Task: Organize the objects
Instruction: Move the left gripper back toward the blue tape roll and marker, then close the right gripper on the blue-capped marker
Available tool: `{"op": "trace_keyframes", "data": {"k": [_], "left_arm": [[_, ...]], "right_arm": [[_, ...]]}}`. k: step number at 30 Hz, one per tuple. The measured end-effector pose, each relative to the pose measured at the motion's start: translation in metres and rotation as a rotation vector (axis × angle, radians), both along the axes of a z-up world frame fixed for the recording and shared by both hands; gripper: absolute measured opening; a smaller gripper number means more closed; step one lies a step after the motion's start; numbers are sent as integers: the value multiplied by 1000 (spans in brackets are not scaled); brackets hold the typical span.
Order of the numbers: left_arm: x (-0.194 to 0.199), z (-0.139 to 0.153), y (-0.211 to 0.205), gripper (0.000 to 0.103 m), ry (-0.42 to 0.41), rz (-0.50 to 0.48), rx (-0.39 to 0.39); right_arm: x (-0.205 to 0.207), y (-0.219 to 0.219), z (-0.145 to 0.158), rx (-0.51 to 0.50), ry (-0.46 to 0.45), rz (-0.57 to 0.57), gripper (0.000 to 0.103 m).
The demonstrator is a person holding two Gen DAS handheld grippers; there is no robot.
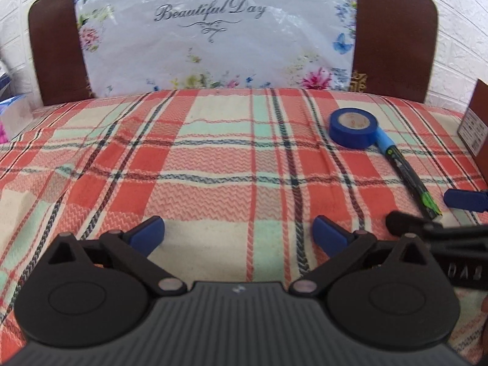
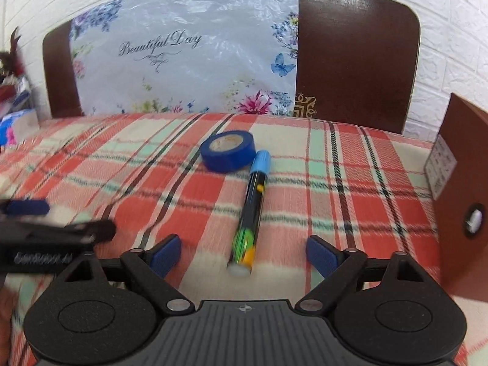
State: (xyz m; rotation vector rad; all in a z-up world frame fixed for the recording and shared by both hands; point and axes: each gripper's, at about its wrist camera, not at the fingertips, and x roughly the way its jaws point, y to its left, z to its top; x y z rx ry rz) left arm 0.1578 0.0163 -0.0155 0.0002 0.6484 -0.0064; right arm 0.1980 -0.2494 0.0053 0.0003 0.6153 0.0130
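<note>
Clearly both tongs are released and empty: left tongs [image 1: 238,233] over bare plaid cloth [image 1: 213,164], right tongs [image 2: 243,253] lined up on the marker pen [image 2: 248,219], which lies lower centre of the right view with its blue cap touching the blue tape roll [image 2: 228,151]. Best move, I'd judge: straddle the barrel mid-length, then pinch, without nudging the roll. Right view shows the brown box [image 2: 460,195] with its round hole at right edge; left view shows only a sliver.

Both wrist views low, close over plaid bedspread [image 1: 213,164], angled down toward headboard [image 2: 357,52]. Shared: blue tape roll [image 1: 353,128], marker [image 2: 250,213]. Left view set further left.
</note>
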Motion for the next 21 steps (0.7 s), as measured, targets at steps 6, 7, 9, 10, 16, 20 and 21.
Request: {"op": "trace_keyframes", "data": {"k": [6,7,9,10,16,20,21], "left_arm": [[0,0,-1,103,-2,0,4],[0,0,-1,103,-2,-1,5],[0,0,-1,103,-2,-1,5],[0,0,-2,103,-2,0,6],[0,0,-2,103,-2,0,10],[-1,0,-3,103,-2,0,13],[-1,0,-3,103,-2,0,14]], "right_arm": [[6,10,1,-42,-22,46,32],[3,13,1,-56,-25,52,25],[-3,16,1,-68,-27,45,24],[-8,16,1,-64,-26,42,24],[-64,19,1,-61,-20,91,16],[-119,22,0,-80,-20,134,16],[-132,22,-1,-78,-19,138,16]]}}
